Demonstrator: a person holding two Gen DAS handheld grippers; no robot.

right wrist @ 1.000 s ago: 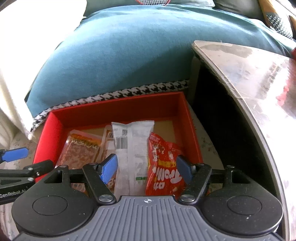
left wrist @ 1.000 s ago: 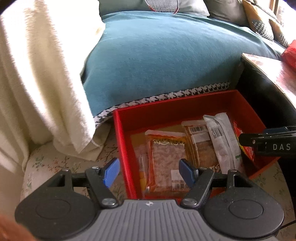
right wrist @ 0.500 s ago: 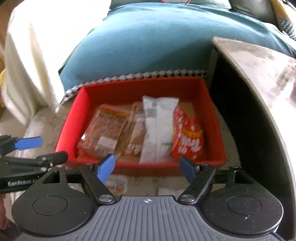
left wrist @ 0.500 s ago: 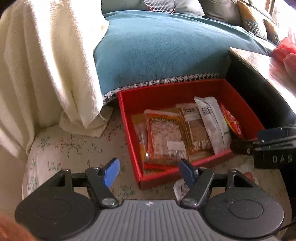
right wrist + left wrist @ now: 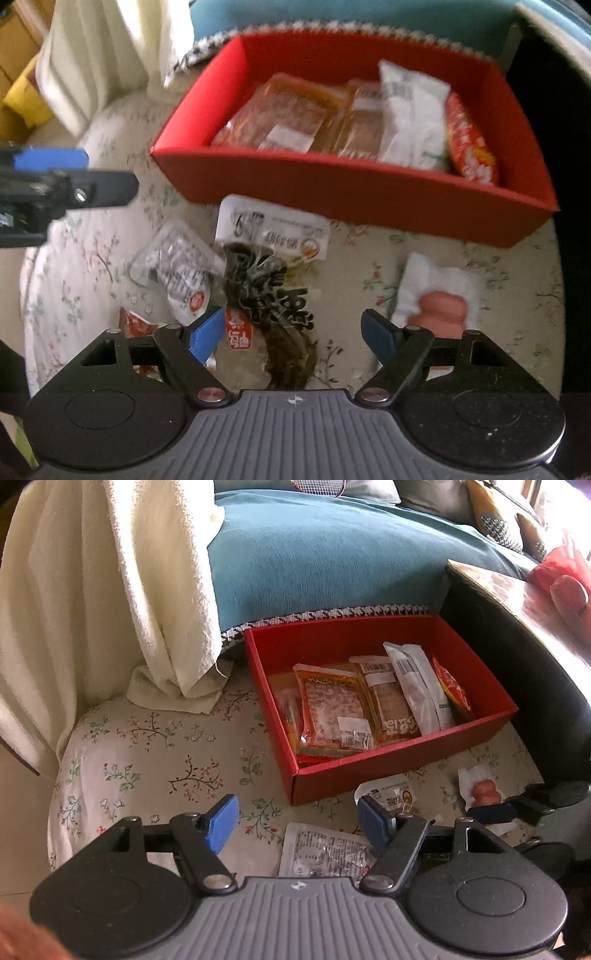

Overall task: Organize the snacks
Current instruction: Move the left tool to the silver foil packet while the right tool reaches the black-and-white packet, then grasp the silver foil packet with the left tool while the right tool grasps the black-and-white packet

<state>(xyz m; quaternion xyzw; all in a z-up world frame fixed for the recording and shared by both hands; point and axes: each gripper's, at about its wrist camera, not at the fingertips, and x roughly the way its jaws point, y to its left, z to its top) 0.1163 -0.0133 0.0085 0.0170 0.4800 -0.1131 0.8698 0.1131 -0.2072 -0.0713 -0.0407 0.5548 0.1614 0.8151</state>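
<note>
From the left wrist view, the red box [image 5: 402, 771] sits ahead and right of the left gripper [image 5: 295, 821], whose blue-tipped fingers are spread wide with nothing between them. Inside the box, packets lie side by side: an orange meat-snack packet [image 5: 332, 712], a brown packet [image 5: 388, 701], a white packet [image 5: 417, 686] and a red packet [image 5: 452, 690] (all with their print too small to read). Loose on the floral cloth [image 5: 147, 768], a silver packet [image 5: 321, 853] lies just below the gripper's fingertips, and a white round-cornered packet [image 5: 388, 794] touches the box's near wall.

From the right wrist view, blurred, the right gripper [image 5: 293, 330] hovers low over the cloth, fingers spread, empty. Between them lies a dark seaweed-like packet [image 5: 273, 295] with large black Chinese lettering. A white packet showing pink sausage [image 5: 439, 295] lies just by the right finger. The box lies beyond.
</note>
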